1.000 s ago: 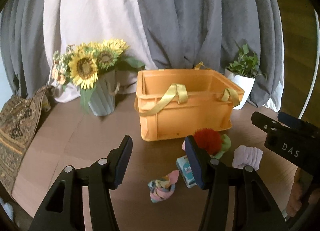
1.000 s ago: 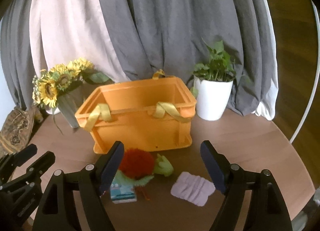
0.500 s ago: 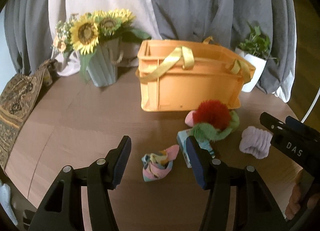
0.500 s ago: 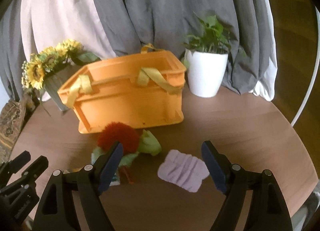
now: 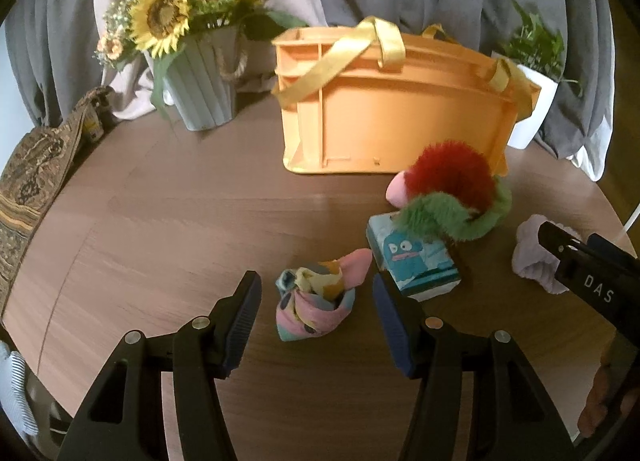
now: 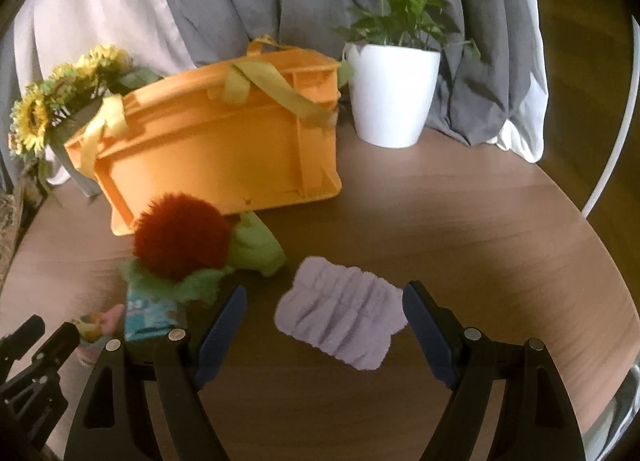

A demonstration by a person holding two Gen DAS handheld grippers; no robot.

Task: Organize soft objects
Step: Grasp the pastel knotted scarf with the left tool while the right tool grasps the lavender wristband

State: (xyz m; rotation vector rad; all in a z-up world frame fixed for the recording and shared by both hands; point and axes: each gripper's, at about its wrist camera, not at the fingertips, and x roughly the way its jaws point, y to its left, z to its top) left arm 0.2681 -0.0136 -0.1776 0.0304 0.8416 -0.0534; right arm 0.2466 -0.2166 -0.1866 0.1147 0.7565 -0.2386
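**Reaching for two soft things at once**

Sitting between the wide-apart fingers of the left gripper (image 5: 316, 319) is the knotted pastel cloth (image 5: 314, 307), just ahead on the round table (image 5: 168, 221). Its pink tip points right, toward the little tissue pack (image 5: 414, 263), which lies very near the right finger and may get bumped. The right gripper (image 6: 324, 327), also spread wide and holding nothing, frames the flat purple cloth (image 6: 340, 321), whose long side runs across the gap. The fuzzy red and green toy (image 6: 180, 245) rests just left. The orange basket (image 5: 392, 117) waits behind.
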